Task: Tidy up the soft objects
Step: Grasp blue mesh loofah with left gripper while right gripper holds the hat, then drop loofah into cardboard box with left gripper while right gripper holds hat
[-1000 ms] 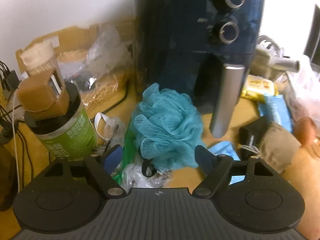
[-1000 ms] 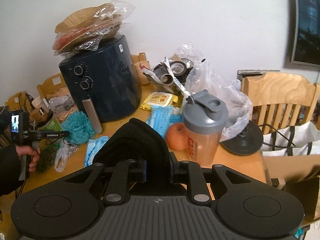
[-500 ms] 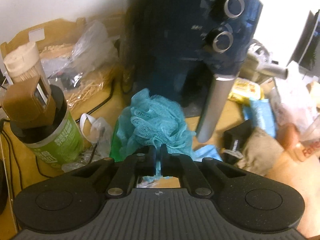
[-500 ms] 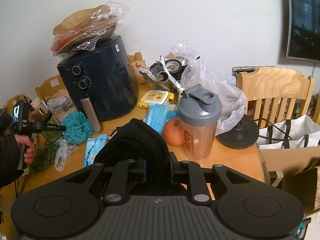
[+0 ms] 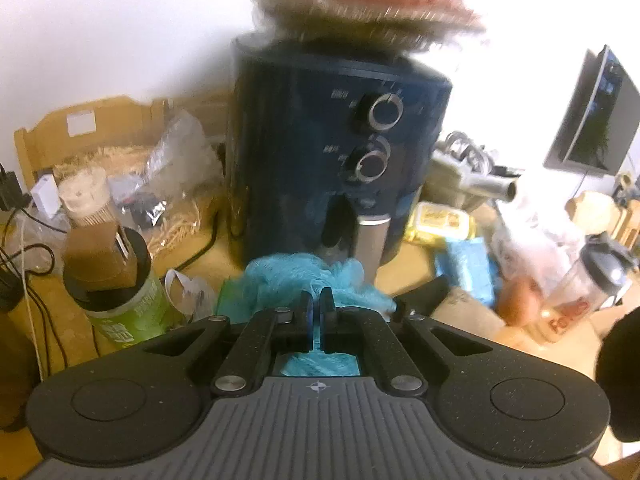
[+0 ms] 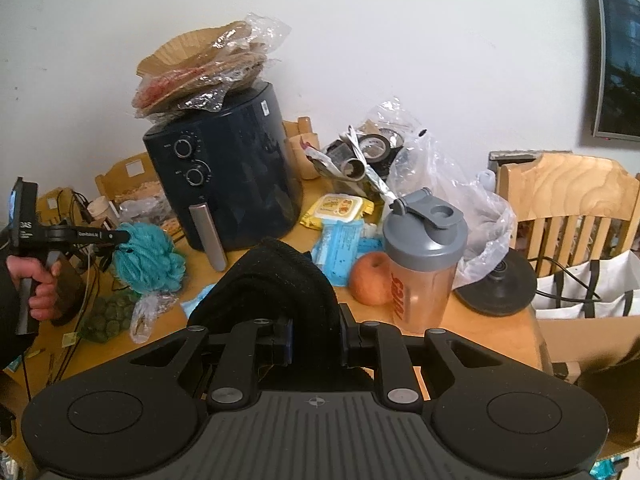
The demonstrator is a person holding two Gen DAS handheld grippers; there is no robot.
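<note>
1. The air fryer [image 6: 224,176] stands on the table [image 6: 488,328] against the wall.
2. A stack of paper liners [image 6: 200,64] lies on top of the fryer.
3. The mesh sponge [image 6: 148,258] hangs before the fryer, to its left.
4. The shaker bottle [image 6: 424,264] stands right of the fryer, the apple [image 6: 370,278] touching it.

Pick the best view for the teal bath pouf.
Right wrist: the teal bath pouf shows whole, pinched by the left hand-held gripper beside the air fryer. Left wrist shows only mesh behind its own fingers.
</note>
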